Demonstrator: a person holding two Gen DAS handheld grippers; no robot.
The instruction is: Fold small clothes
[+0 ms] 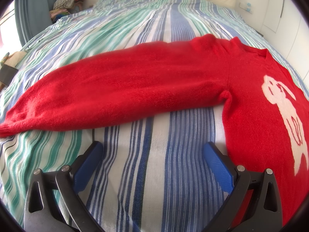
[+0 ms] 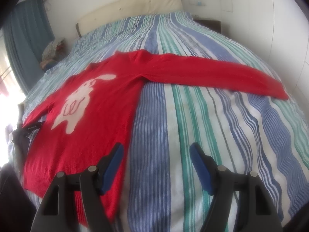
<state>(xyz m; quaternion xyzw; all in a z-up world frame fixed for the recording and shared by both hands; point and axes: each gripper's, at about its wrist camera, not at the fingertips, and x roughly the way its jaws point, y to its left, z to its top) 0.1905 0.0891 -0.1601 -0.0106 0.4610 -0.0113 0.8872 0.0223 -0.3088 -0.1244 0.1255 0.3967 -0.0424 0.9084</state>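
Observation:
A red sweater [image 1: 251,100] with a white rabbit design [image 1: 283,112] lies flat on the striped bed. In the left wrist view one sleeve [image 1: 115,94] stretches out to the left. My left gripper [image 1: 154,148] is open above the bedspread just below that sleeve, its right finger beside the sweater's side edge, nothing between the pads. In the right wrist view the sweater [image 2: 96,116] fills the left, its other sleeve [image 2: 222,73] reaching right. My right gripper [image 2: 156,150] is open near the sweater's lower right edge, its left finger [image 2: 114,164] over the red fabric, holding nothing.
The striped blue, green and white bedspread [image 2: 212,135] covers the whole bed. A cream headboard [image 2: 135,5] stands at the far end. A pile of clothes [image 1: 67,2] sits by a blue curtain [image 2: 25,29]. A dark object [image 2: 32,128] lies at the bed's left edge.

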